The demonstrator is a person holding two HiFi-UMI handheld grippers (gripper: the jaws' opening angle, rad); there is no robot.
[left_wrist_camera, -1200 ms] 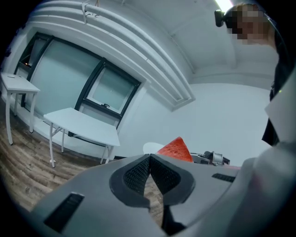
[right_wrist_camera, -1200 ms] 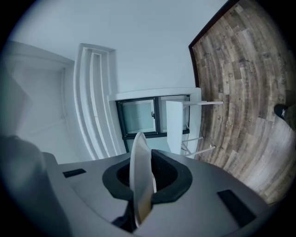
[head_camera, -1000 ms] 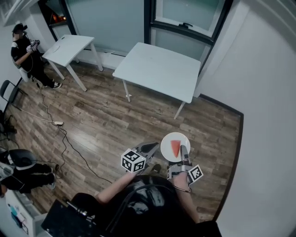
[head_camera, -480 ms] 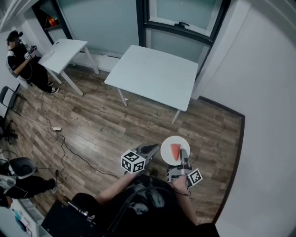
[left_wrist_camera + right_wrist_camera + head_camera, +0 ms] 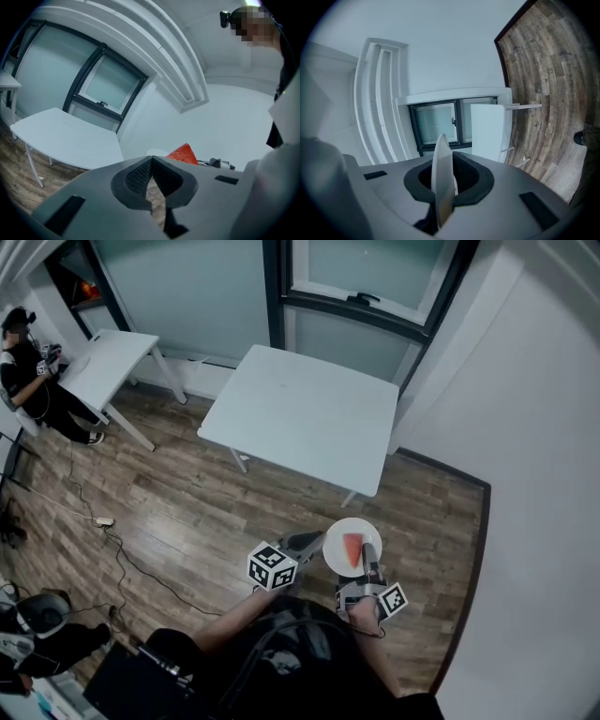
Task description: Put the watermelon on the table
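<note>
Watermelon slice point(image 5: 353, 550), red wedge, lies approx mid-plate on a round white plate point(image 5: 334, 536), which is held in the air over the wood floor point(image 5: 187, 512). Not on the counter point(image 5: 300, 413) yet. The plate sits just short of the counter's near right corner and is apart from it.

Right hand-held gripper point(image 5: 371, 557) has the plate by the rim nearest the person. In the right gripper view the plate point(image 5: 442, 173) shows edge-on btwn the jaws, pads closed tight on it, w/ the right hand-held gripper point(image 5: 448, 182) pointing at the counter point(image 5: 487, 133) and the window beyond.

Left hand-held gripper point(image 5: 315, 538) is just beside the plate's left edge, not touching it as far as can be told. In its own view the left hand-held gripper point(image 5: 151, 164) has jaws fully together, tips meeting, nothing btwn them. The slice point(image 5: 183, 153) peeks up over the jaws to the right w/ a sliver of plate point(image 5: 157, 152) next to it. The counter point(image 5: 61, 133) is ahead to the left.

Counter is white, square, bare top, one corner toward a dark-framed window point(image 5: 366, 287). A smaller white side table point(image 5: 103, 362) stands well apart at far left, w/ another person point(image 5: 23, 367) beside it. Cable point(image 5: 112, 540) trails across the floor.
</note>
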